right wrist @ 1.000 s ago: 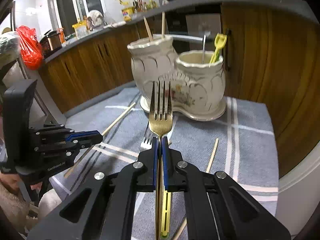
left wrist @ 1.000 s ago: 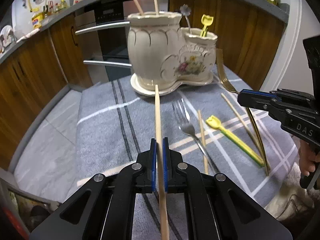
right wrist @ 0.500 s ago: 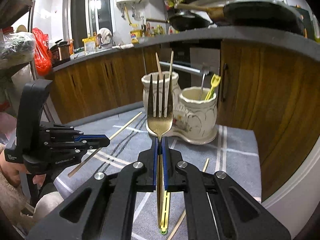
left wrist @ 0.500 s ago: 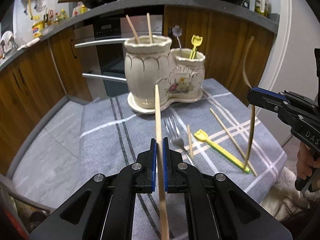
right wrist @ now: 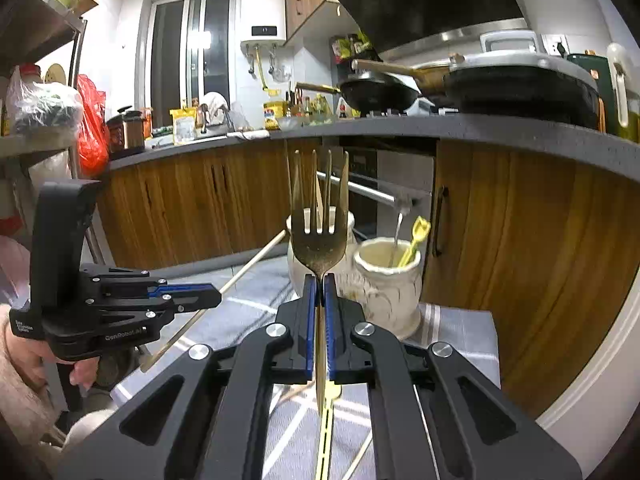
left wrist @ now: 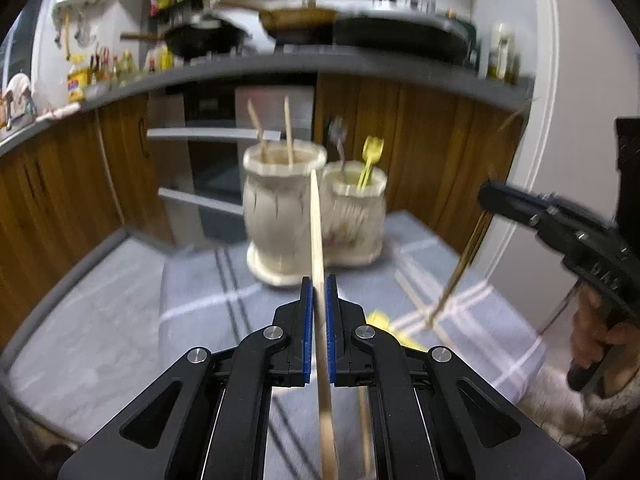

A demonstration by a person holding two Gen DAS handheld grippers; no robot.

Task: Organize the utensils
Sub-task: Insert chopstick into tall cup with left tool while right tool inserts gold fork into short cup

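Your left gripper (left wrist: 319, 280) is closed on a wooden chopstick (left wrist: 317, 224), which points up and forward toward the tall jar (left wrist: 280, 208). Your right gripper (right wrist: 319, 278) is closed on the neck of a gold fork (right wrist: 319, 236), prongs upward, above the grey cloth (left wrist: 200, 304) on the tabletop. Ahead stand the tall jar with two chopsticks inside and, touching it, the short jar (right wrist: 386, 280) with a yellow fork (right wrist: 416, 240). More utensils lie on the cloth, blurred.
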